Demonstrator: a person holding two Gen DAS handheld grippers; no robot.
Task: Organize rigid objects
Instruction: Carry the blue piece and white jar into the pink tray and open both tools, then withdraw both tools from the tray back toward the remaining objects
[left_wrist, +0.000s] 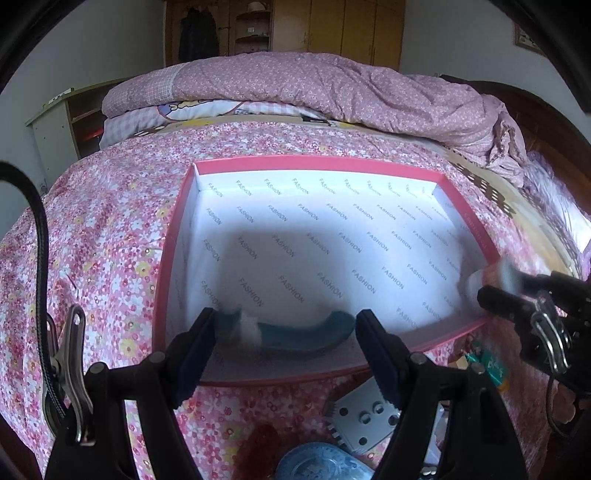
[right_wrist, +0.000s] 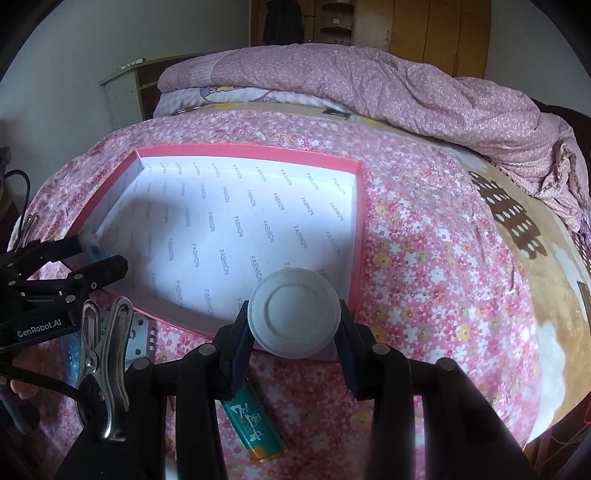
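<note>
**Pink box on the bed, one gripper at each near corner**

Pink box (left_wrist: 177, 236), lidless and lined with white paper printed "FASHION", lies on the flowered bedspread (left_wrist: 110, 229). Inside it, along the near wall, is a teal object (left_wrist: 306, 332) with a white fluffy tuft at one end; it is blurred, so what it is cannot be told. The left gripper (left_wrist: 284, 343) hangs over that near wall with its fingers spread wide on either side of the teal object, and whether either finger touches it cannot be told.

The right gripper (right_wrist: 291, 332) is clamped on a round white container (right_wrist: 293, 314), its flat circular end facing the camera, held above the box's near right corner. In the left wrist view the same container (left_wrist: 476, 282) shows as a blur at the right rim of the box.

On the bedspread just in front of the box lie a green lighter (right_wrist: 255, 424) with an orange end, a grey metal blade with teeth and holes (left_wrist: 364, 417), a translucent blue round object (left_wrist: 321, 465) and a dark red object (left_wrist: 262, 443). Beyond the box, a folded purple quilt (left_wrist: 332, 88) is heaped across the bed, and wooden wardrobes (left_wrist: 354, 29) stand against the far wall.
</note>
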